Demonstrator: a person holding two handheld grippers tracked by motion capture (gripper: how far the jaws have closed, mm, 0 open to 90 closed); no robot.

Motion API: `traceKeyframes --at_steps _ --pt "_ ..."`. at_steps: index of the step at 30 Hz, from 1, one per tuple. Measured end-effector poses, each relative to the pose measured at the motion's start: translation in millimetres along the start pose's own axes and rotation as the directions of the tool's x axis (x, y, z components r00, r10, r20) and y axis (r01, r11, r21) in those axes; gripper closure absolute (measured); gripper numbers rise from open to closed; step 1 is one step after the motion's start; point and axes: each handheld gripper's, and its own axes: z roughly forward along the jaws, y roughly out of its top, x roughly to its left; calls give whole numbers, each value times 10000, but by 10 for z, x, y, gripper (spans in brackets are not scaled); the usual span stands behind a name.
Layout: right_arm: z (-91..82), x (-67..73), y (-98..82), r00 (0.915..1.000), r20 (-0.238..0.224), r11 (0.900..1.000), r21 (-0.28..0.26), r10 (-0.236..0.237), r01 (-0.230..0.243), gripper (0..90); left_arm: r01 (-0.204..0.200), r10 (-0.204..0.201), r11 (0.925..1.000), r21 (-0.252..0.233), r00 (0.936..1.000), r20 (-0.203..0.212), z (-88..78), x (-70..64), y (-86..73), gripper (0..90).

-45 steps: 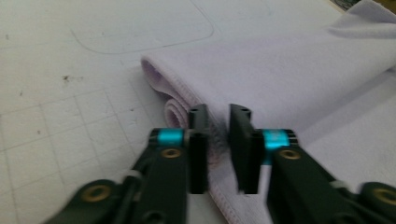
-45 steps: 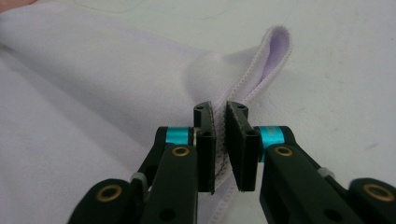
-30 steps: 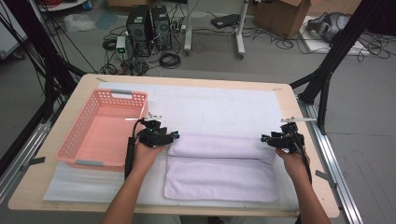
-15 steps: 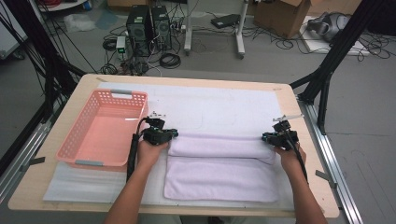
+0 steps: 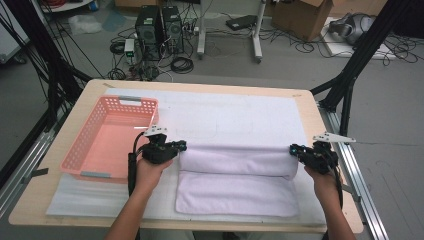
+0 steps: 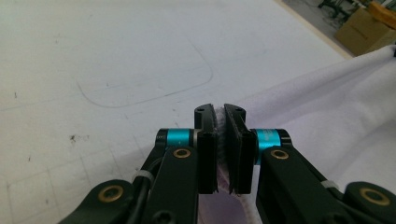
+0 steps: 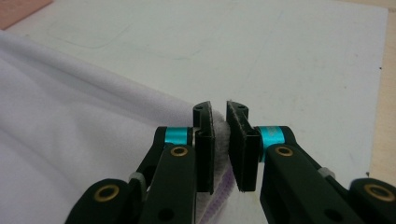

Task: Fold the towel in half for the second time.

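White mat (image 5: 240,117) is spread over most of the wooden table (image 5: 310,100); work is done at the near edge, w/ a pale towel (image 5: 237,192) lying between the two forearms, just right of centre. Left gripper (image 5: 176,146) is closed on the towel's left far corner, right gripper (image 5: 295,150) on its right far corner; in both gripper views the cloth edge is seen pinched between the pads, jaws having just been closing onto it. Far edge is raised into a roll across the towel's width, so a fold toward the near hem is judged to be under way, approx. halfway. Next move: both corners to be carried level and together over the lower layer, then matched to the near hem before release; uneven pull would skew the fold. Pink basket (image 5: 112,140) sits just left of the left gripper, close but not in the fold path; beyond the table, PC towers (image 5: 160,27), cables and boxes lie on the floor, well apart.
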Motion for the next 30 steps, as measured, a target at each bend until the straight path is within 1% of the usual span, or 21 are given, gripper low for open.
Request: traceKeyframes --at_steps 3,5,6,8,10,11,14,15,16,18,19,20,21,22,23,25,26,27,28,29,30 --pt "-156 80 -98 9998 -151 9995 -287 -104 100 813 -119 120 9999 -52 9998 181 -112 -73 -125 835" --pt "-264 143 -177 9996 -227 9988 -470 -159 148 813 -333 332 9994 19 9992 229 -174 -123 -230 835" --pt "-308 171 -225 9993 -262 9984 -505 -268 255 813 -378 376 9993 34 9989 294 -207 -146 -281 833" --pt "-381 218 -331 9988 -289 9980 -510 -394 379 812 -556 554 9984 54 9978 355 -265 -192 -367 831" --pt "-442 245 -436 9984 -407 9979 -523 -391 369 812 -734 731 9973 75 9966 394 -318 -238 -436 828" --pt "-469 261 -487 9985 -441 9981 -534 -339 315 812 -763 759 9971 60 9961 449 -343 -260 -472 827" --pt "-520 309 -639 9977 -554 9982 -481 -385 358 811 -917 911 9957 112 9947 486 -405 -310 -595 823" --pt "-529 320 -689 9973 -585 9981 -448 -439 413 810 -898 892 9959 115 9948 501 -428 -315 -634 821" --pt "-540 334 -740 9968 -712 9986 -406 -369 341 809 -896 889 9959 110 9947 520 -448 -312 -661 818" --pt "-559 347 -824 9948 -951 9990 -321 -355 326 804 -682 682 9977 -10 9960 581 -498 -294 -725 769" --pt "-569 346 -841 9939 -1022 9990 -197 -415 396 796 -642 643 9979 -48 9964 553 -516 -277 -744 725" --pt "-582 341 -848 9927 -1128 9989 -232 -428 404 773 -508 511 9987 -75 9972 544 -529 -258 -757 652" --pt "-607 337 -844 9912 -1279 9992 -245 -332 303 739 -385 392 9992 -127 9977 547 -538 -242 -760 606" --pt "-633 326 -830 9908 -1320 9989 -402 -286 235 692 -357 366 9992 -179 9980 523 -546 -227 -751 555" --pt "-663 315 -804 9913 -1312 9980 -637 -123 40 653 -290 303 9993 -246 9981 540 -547 -218 -735 516" --pt "-711 257 -719 9902 -1373 9929 -1123 240 -397 629 -334 358 9986 -407 9976 585 -537 -213 -682 487" --pt "-718 232 -671 9913 -1282 9908 -1272 305 -469 624 -404 429 9980 -479 9977 532 -527 -215 -651 467" --pt "-710 201 -630 9919 -1226 9900 -1316 346 -508 624 -557 576 9971 -510 9977 355 -519 -224 -619 460" --pt "-682 170 -594 9926 -1119 9902 -1258 466 -607 624 -721 734 9957 -577 9971 211 -506 -230 -588 453" --pt "-631 136 -565 9947 -904 9923 -1094 488 -586 627 -746 762 9952 -637 9968 234 -493 -225 -559 451" --pt "-563 99 -543 9955 -745 9947 -798 589 -648 628 -668 686 9950 -740 9974 225 -473 -214 -529 451"
